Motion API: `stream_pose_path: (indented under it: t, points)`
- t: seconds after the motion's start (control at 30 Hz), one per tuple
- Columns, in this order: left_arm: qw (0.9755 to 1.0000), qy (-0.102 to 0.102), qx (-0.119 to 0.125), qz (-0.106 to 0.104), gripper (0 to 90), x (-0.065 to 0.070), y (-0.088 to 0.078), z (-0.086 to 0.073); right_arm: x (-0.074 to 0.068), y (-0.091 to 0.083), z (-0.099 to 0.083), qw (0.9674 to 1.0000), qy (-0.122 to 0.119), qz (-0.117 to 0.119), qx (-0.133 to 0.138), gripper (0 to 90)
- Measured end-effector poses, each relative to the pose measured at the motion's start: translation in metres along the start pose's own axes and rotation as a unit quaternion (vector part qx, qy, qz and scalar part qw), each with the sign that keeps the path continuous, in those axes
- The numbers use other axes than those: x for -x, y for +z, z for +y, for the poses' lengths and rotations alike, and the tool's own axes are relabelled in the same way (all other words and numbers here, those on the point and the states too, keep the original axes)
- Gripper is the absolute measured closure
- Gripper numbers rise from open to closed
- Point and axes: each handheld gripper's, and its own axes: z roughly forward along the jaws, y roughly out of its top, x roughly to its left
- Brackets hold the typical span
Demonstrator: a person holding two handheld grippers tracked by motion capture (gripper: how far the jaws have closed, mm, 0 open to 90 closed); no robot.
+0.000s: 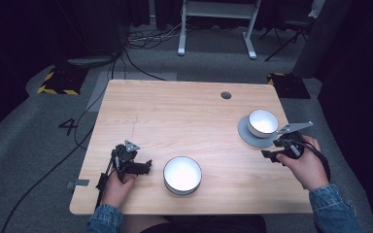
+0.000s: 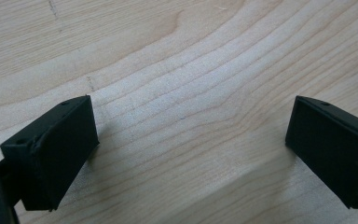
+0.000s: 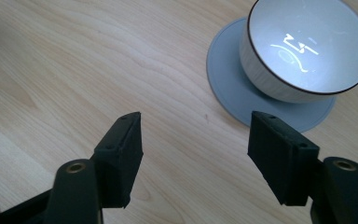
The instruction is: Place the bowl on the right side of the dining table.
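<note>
A white bowl (image 1: pixel 262 122) with a dark rim sits on a round grey coaster (image 1: pixel 246 133) at the table's right side. In the right gripper view that bowl (image 3: pixel 307 51) and coaster (image 3: pixel 228 88) lie just beyond the jaws, up and to the right. My right gripper (image 1: pixel 271 154) is open, empty, just in front of the coaster. A second, larger white bowl (image 1: pixel 182 175) stands near the front edge, at the middle. My left gripper (image 1: pixel 144 167) rests low over bare wood to the left of it, jaws wide apart and empty (image 2: pixel 191 140).
The light wooden table (image 1: pixel 175 111) has a small round cable hole (image 1: pixel 226 95) at the back right. Grey carpet, cables and a white desk frame (image 1: pixel 216 29) lie beyond the far edge. Both forearms in denim sleeves come in from the bottom.
</note>
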Motion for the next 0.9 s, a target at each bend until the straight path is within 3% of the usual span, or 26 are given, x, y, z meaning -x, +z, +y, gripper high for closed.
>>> stream_pose_path:
  t: [0.53, 0.9]
  points:
    - [1.0000, 0.001, 0.000, 0.001, 2.3, 0.000, 0.000, 0.000, -0.007, 0.032, -0.035, 0.9992, 0.006, 0.039, -0.005, 35.8]
    - [1.0000, 0.001, 0.000, 0.001, 2.3, 0.000, 0.000, 0.000, -0.012, 0.051, -0.059, 0.9987, 0.006, 0.050, 0.012, 34.6]
